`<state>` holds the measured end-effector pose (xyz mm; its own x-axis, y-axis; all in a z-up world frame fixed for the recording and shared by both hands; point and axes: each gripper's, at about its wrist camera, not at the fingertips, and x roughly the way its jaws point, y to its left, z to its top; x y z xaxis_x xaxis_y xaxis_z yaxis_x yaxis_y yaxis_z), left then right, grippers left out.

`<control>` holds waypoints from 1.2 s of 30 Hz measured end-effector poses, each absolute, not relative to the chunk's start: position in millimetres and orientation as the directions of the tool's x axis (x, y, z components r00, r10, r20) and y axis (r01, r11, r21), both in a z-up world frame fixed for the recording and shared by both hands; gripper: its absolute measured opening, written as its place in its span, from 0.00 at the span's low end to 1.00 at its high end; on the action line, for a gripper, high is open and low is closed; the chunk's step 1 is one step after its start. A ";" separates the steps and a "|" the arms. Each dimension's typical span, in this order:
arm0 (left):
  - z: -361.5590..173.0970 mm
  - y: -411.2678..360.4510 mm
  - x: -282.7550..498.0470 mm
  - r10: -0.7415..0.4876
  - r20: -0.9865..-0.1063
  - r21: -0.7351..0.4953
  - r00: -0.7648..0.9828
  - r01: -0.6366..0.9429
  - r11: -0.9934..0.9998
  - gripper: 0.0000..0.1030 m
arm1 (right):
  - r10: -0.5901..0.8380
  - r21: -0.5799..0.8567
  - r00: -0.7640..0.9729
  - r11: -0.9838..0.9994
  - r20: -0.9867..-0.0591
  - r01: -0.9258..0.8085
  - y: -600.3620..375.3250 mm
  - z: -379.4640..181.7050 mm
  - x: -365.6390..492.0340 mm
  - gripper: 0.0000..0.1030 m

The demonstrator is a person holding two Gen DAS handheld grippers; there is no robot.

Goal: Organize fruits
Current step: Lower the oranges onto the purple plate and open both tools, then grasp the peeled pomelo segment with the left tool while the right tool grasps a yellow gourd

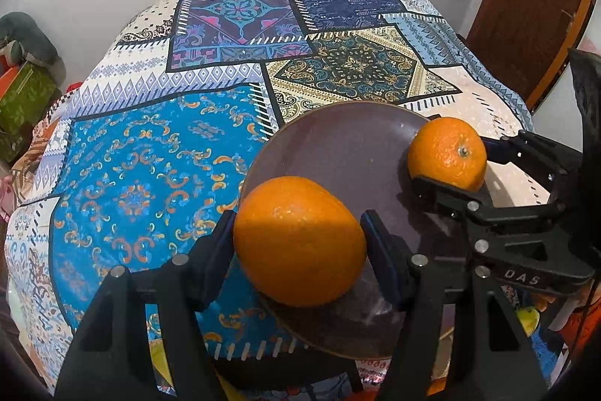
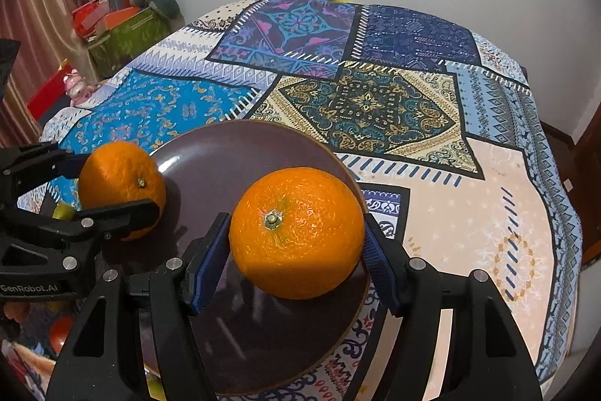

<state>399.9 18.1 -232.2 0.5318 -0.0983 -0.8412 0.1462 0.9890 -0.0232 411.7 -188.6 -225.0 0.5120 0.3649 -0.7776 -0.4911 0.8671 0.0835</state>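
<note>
A dark brown plate (image 1: pixel 338 138) (image 2: pixel 233 156) lies on the patterned tablecloth. My left gripper (image 1: pixel 298 250) (image 2: pixel 120 183) is shut on an orange (image 1: pixel 298 243) (image 2: pixel 120 183) over the plate's left edge. My right gripper (image 2: pixel 296 250) (image 1: pixel 449 162) is shut on a second orange (image 2: pixel 296 232) (image 1: pixel 447 153) with its stem up, over the plate's right side. Whether the oranges rest on the plate or hang just above it I cannot tell.
The patchwork tablecloth (image 2: pixel 375 100) covers the table to a white wall behind. Boxes and a green cloth-covered crate (image 2: pixel 124 25) stand on the floor to the left. A wooden door (image 1: pixel 533 6) is at the right. Red and yellow items (image 2: pixel 60 329) show below the table's near edge.
</note>
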 end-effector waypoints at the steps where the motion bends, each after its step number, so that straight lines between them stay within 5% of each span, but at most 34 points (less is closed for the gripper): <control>1: -232.4 17.7 400.2 -0.097 -0.841 -0.022 0.532 0.146 0.989 0.64 | 0.365 0.082 0.511 0.866 -0.778 -0.493 -188.0 -225.2 411.8 0.62; 11: -226.7 19.4 398.0 -0.106 -0.832 -0.033 0.545 0.142 0.989 0.69 | 0.354 0.067 0.501 0.862 -0.790 -0.503 -182.4 -225.8 409.3 0.63; 16: -211.7 21.8 383.6 -0.099 -0.800 -0.017 0.591 0.143 0.990 0.74 | 0.384 0.081 0.543 0.863 -0.747 -0.499 -192.5 -208.4 397.8 0.80; 36: -143.1 43.1 281.6 -0.043 -0.718 0.047 0.695 0.110 0.993 0.80 | 0.389 -0.006 0.671 0.863 -0.631 -0.505 -212.7 -129.2 307.4 0.81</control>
<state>281.6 43.1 -143.1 0.6946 -0.0431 -0.7181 0.1104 0.9928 0.0472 307.4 -212.7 -129.2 0.6710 0.3886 -0.6315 -0.5054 0.8629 -0.0060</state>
